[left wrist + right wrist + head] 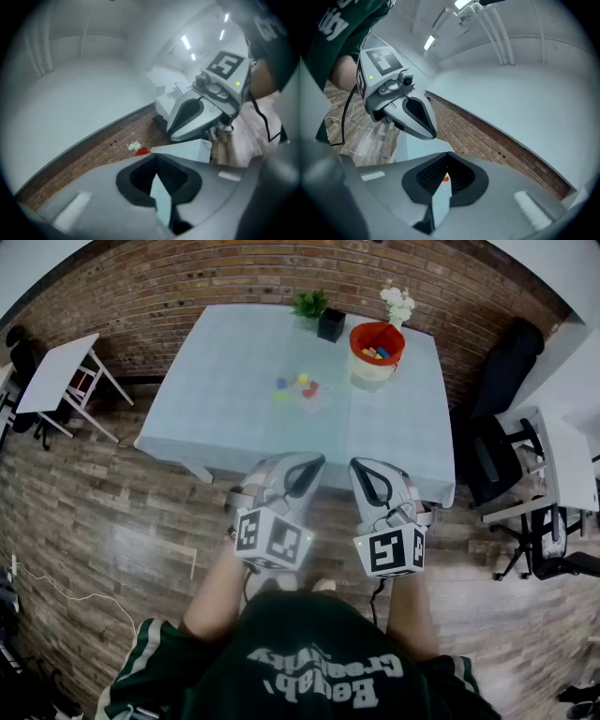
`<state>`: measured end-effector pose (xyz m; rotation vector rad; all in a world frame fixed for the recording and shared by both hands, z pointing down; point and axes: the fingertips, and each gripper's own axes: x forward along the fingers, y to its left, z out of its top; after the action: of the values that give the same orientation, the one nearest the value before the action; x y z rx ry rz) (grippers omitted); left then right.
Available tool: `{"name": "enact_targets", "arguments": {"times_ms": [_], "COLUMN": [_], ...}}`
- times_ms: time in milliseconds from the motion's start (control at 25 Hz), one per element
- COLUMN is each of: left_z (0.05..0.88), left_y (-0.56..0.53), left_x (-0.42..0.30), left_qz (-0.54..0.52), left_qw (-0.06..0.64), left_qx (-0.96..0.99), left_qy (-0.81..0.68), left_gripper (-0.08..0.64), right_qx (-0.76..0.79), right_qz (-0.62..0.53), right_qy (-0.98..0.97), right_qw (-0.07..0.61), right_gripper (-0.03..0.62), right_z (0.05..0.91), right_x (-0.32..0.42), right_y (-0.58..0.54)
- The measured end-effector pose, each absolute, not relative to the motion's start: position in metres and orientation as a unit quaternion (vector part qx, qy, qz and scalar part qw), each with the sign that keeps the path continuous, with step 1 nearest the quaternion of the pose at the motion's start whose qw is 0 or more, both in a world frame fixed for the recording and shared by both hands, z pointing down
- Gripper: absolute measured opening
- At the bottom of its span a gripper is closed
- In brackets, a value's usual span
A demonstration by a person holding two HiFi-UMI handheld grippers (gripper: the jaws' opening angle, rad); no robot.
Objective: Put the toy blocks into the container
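The bench (234, 381) wears a pale blue-green cloth. The toy blocks (298, 386) are blue, yellow and red. The container (371, 369) is cream with a red rim. The left gripper (312, 461) and right gripper (360, 465) are silver-grey, their cubes patterned in black-and-white squares. The brick wall (187, 277) is reddish-brown, the plank floor (112, 512) grey-brown, and the shirt (309, 662) dark green with white lettering.

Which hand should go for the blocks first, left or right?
Left, narrowly. The blocks lie almost straight ahead of the left claw; the right claw lines up more with the container. Both are shut and short of the table.
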<state>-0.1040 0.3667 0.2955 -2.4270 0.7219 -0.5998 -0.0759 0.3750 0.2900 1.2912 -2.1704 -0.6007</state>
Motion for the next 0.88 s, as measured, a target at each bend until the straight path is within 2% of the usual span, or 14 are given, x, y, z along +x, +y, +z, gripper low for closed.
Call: {"name": "enact_targets", "arguments": {"times_ms": [880], "left_z": [0.294], "left_y": [0.349], "left_x": [-0.139], "left_qz": [-0.217], "left_qw": [0.272], "left_qx": [-0.899], "left_qy": [0.267], "left_gripper": [0.003], "right_qx": [0.490], "right_qz": [-0.225], "right_qy": [-0.797], "right_qw": [0.273], "right_gripper": [0.006], "right_z": [0.290], "right_x": [-0.104], "right_y": [0.358]}}
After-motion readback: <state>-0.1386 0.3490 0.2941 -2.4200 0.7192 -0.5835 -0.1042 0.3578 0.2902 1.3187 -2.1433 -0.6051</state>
